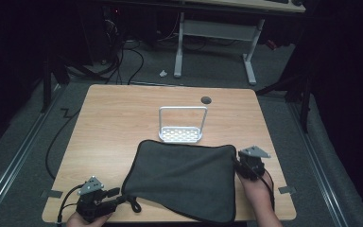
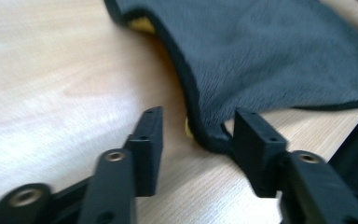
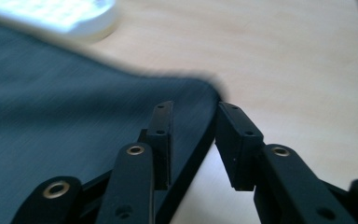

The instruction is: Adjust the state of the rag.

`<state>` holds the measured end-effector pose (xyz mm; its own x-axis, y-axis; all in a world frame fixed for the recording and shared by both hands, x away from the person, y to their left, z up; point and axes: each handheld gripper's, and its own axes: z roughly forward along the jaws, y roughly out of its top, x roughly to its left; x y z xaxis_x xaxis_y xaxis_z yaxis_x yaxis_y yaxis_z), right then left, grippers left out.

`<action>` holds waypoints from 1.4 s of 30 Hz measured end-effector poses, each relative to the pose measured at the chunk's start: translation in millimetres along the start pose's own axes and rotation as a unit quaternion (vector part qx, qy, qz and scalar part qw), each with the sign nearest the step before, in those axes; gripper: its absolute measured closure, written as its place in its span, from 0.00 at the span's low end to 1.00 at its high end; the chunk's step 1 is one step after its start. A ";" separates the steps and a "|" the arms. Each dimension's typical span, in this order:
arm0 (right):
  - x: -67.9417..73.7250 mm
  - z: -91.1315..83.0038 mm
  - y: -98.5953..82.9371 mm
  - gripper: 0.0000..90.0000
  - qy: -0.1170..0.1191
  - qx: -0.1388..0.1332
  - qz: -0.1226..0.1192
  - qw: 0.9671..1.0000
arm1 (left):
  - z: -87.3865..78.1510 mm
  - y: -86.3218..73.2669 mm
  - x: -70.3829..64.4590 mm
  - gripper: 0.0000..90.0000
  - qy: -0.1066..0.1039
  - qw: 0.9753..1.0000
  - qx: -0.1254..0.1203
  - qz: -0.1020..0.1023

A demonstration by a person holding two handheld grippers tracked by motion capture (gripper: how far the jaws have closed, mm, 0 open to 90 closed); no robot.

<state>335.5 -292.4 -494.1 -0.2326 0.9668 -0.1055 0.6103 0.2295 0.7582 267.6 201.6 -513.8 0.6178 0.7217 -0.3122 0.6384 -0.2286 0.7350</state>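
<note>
high view: a dark grey cloth (image 1: 184,177) lies flat on the near half of the wooden surface (image 1: 113,123), its near edge reaching almost to the near edge of the surface. its black piping runs round the outline, and a small loop hangs off its near left corner. just beyond the cloth's far edge, around the middle of the surface, stands a white rack (image 1: 181,125) with a perforated base and a tall wire hoop, upright and apart from the cloth by a thin strip of wood. a dark round grommet (image 1: 206,100) sits near the far edge. the left tongs (image 1: 115,195) are at the near left corner of the surface, pointing at the cloth's near left corner. the right tongs (image 1: 240,165) are at the cloth's right edge, close to its far right corner, with the hand behind them.

left gripper view: the left tongs (image 2: 196,135) are spread, one jaw on bare wood, the other beside the cloth. the cloth's (image 2: 261,51) piped corner dips between them, and a bit of yellow shows under its edge. neither jaw presses on it.

right gripper view: the right tongs (image 3: 193,135) are spread a little, straddling the cloth's (image 3: 65,116) piped right edge, one jaw over the fabric, one over bare wood. the gap is not closed on the edge. the rack's (image 3: 51,14) white base is blurred at the top left.
</note>
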 end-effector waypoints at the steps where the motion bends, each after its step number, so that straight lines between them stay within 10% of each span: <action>1: 5.0 -7.4 -8.3 0.74 0.009 0.001 -0.003 1.000 | -2.2 1.2 -1.2 0.56 0.001 1.000 -0.006 0.005; 10: 46.7 -36.5 -60.9 0.75 0.053 0.046 -0.037 0.997 | 5.5 11.7 -1.9 0.52 0.010 1.000 -0.021 0.005; 13: 39.0 -37.2 -62.0 0.75 0.049 0.047 -0.030 0.997 | 11.8 23.1 -2.3 0.51 0.010 0.999 -0.026 0.016; 18: -2.8 -25.1 -54.3 0.75 -0.037 0.053 -0.024 0.998 | 47.3 47.3 -5.8 0.52 0.000 0.999 -0.009 0.034; 23: 1.6 -34.4 -52.3 0.74 -0.023 0.025 -0.014 0.999 | 79.6 58.8 -19.2 0.53 -0.009 0.998 -0.004 0.058; 28: 18.1 -39.2 -59.5 0.74 0.007 0.031 -0.025 0.999 | 111.4 67.7 -12.8 0.63 0.053 0.993 0.034 0.097; 31: 19.4 -40.7 -62.2 0.74 0.018 0.034 -0.020 0.999 | 114.9 74.7 -6.5 0.67 0.101 0.985 0.044 0.131; 37: 33.9 -37.9 -61.7 0.74 0.048 0.040 -0.034 0.997 | 102.3 83.4 33.4 0.64 0.127 0.989 0.049 0.067; 42: 31.5 -35.5 -62.5 0.74 0.041 0.042 -0.034 0.998 | 61.1 64.0 12.4 0.57 0.094 0.994 0.002 0.051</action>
<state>263.2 -280.2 -522.0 -0.3348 0.9370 -0.0992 0.6510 0.3061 0.6946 344.2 156.0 -507.4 0.5829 0.8042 -0.1166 0.5780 -0.3094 0.7551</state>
